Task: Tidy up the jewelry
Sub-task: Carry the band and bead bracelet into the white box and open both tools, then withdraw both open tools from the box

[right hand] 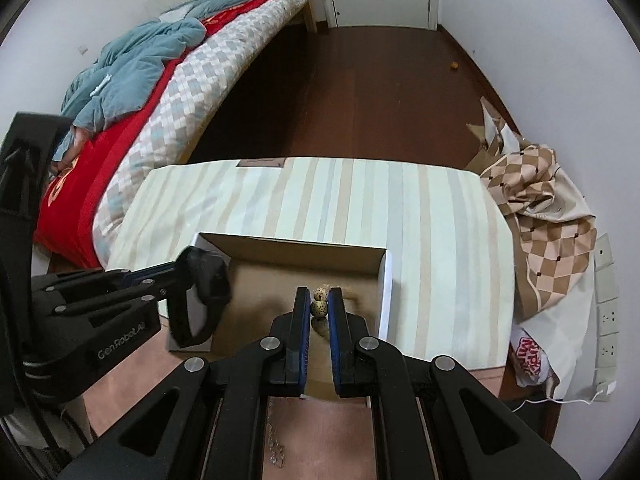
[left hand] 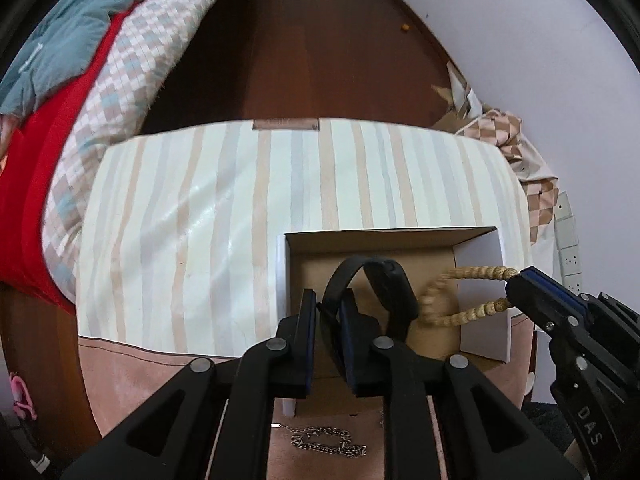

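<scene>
An open cardboard box (left hand: 392,235) (right hand: 296,242) stands on the striped table cover. My left gripper (left hand: 328,300) (right hand: 181,268) is shut on the strap of a black wristband (left hand: 390,288) (right hand: 208,280), which hangs over the box's left side. My right gripper (right hand: 320,294) (left hand: 512,285) is shut on a wooden bead bracelet (right hand: 320,306) (left hand: 478,271); its loop dangles, blurred, above the box's right half. A silver chain (left hand: 332,442) (right hand: 276,448) lies on the pink surface in front of the box, partly hidden under the gripper bodies.
The striped cover (left hand: 240,200) stretches bare behind and left of the box. A bed with red and teal bedding (right hand: 132,92) flanks the left. A checked cloth pile (right hand: 540,208) and a white power strip (right hand: 606,300) sit at the right. Beyond is dark wooden floor (right hand: 360,92).
</scene>
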{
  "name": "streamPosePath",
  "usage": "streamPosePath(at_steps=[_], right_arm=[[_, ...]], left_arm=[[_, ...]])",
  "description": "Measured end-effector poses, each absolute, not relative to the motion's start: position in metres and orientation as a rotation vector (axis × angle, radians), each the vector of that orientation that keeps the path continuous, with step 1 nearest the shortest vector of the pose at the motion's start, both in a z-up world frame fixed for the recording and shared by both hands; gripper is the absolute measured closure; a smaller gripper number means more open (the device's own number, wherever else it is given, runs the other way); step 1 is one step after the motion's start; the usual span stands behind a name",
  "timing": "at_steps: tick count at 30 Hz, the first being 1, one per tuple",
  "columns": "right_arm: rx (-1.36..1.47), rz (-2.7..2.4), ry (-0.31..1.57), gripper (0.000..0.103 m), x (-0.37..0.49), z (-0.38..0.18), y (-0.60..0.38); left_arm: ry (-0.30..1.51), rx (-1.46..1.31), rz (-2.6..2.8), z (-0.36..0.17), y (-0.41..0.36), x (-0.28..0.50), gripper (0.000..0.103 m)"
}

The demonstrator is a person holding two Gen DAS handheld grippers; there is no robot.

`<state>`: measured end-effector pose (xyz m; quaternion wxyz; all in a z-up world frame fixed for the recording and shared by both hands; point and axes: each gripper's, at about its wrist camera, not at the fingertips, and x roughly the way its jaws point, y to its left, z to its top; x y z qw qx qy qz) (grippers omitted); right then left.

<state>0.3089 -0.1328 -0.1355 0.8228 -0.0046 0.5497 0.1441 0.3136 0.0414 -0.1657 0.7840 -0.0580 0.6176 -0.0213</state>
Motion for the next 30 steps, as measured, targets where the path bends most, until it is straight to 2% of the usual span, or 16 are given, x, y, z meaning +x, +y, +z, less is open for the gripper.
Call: streamPosePath(at_steps=[1,3,5,6,7,9,11,12,13,15,16,17,19,30], right_arm=[[0.001,0.316,1.176,0.094,0.312,-0.137,-0.134],[0.033,0.355,1.233,0.094,0.320,-0.145,-0.135],[0.058,0.362,1.279,0.091,0.323,-0.153,-0.137],[0.063,0.361,1.304,0.085,0.325,-0.158,-0.140],[0.066,0.354,1.311,0.070,0.324,-0.159,-0.141],[0.083,0.343,1.313,0.050,0.320,-0.160,-0.148],[0.093,0.337,1.306,0.049,0.315,-0.158,-0.152],[0.091,0.330,1.301,0.049,0.312,-0.156,-0.153],[0.082,0.317,1.291,0.049,0.309,-0.154,-0.154],[0.038,0.274,1.272,0.045,0.301,-0.150,-0.156],[0.007,0.241,1.267,0.036,0.298,-0.151,-0.156],[-0.009,0.222,1.259,0.030,0.295,-0.151,-0.156],[-0.035,0.186,1.253,0.010,0.290,-0.154,-0.157],[-0.096,0.100,1.231,0.007,0.269,-0.162,-0.155]], left_arm=[[1.343,-0.136,-0.043,-0.168,0.042,0.316,0.090],[1.339,-0.153,-0.044,-0.168,0.043,0.317,0.077],[1.327,-0.148,-0.031,-0.164,0.043,0.318,0.025],[1.313,-0.156,-0.036,-0.162,0.043,0.318,0.022],[1.302,-0.156,-0.038,-0.159,0.043,0.316,0.022],[1.300,-0.148,-0.035,-0.155,0.041,0.314,0.022],[1.289,-0.150,-0.023,-0.151,0.042,0.313,0.019],[1.281,-0.148,-0.014,-0.149,0.043,0.310,0.015],[1.275,-0.142,-0.009,-0.147,0.044,0.309,0.006],[1.231,-0.110,0.026,-0.141,0.045,0.301,0.002],[1.213,-0.094,0.042,-0.140,0.046,0.298,0.002],[1.194,-0.083,0.058,-0.138,0.047,0.293,0.002],[1.167,-0.059,0.078,-0.139,0.048,0.284,0.001],[1.131,-0.015,0.179,-0.146,0.054,0.246,0.001]])
